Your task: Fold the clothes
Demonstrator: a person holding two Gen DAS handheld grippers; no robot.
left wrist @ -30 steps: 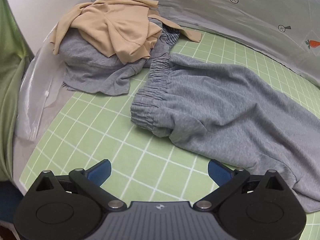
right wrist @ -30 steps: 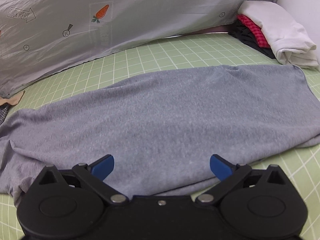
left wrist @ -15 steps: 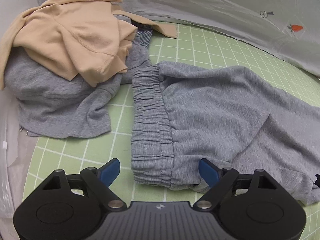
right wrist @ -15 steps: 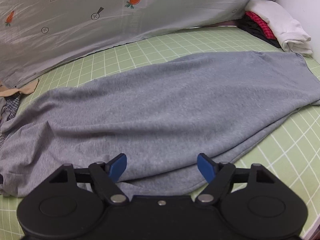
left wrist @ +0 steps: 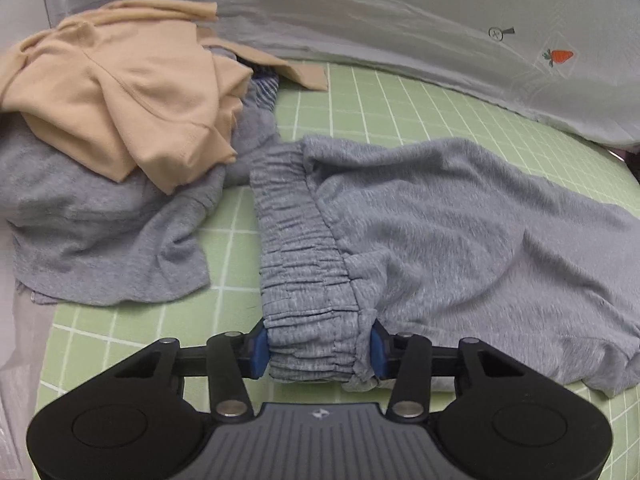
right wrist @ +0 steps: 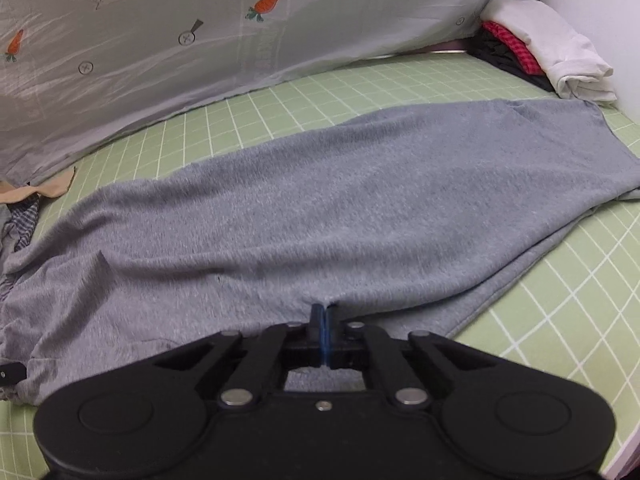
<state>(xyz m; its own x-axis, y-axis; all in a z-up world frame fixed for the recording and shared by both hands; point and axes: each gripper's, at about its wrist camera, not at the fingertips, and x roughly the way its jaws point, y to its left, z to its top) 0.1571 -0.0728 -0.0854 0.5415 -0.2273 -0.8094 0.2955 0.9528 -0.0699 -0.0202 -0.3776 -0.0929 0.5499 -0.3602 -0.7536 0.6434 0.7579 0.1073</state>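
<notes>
Grey trousers (left wrist: 460,232) lie spread over the green checked sheet (left wrist: 360,96), legs stretching to the right. My left gripper (left wrist: 318,350) straddles the near end of the gathered waistband (left wrist: 296,264). Its jaws are closing, and both blue pads (left wrist: 259,347) touch the bunched elastic between them. In the right wrist view the same trousers (right wrist: 320,184) fill the middle. My right gripper (right wrist: 324,318) is shut at the cloth's near edge, pads together, with a small pucker of grey fabric at the tips.
A heap of clothes sits at the left: a tan garment (left wrist: 120,84) on top of a grey one (left wrist: 92,240). A grey carrot-print quilt (right wrist: 200,32) runs along the back. Folded white, red and dark clothes (right wrist: 544,44) are stacked at the far right corner.
The left gripper moved in onto the waistband end and narrowed around it. The right gripper slid along the trousers and went from wide open to shut at the cloth's near edge.
</notes>
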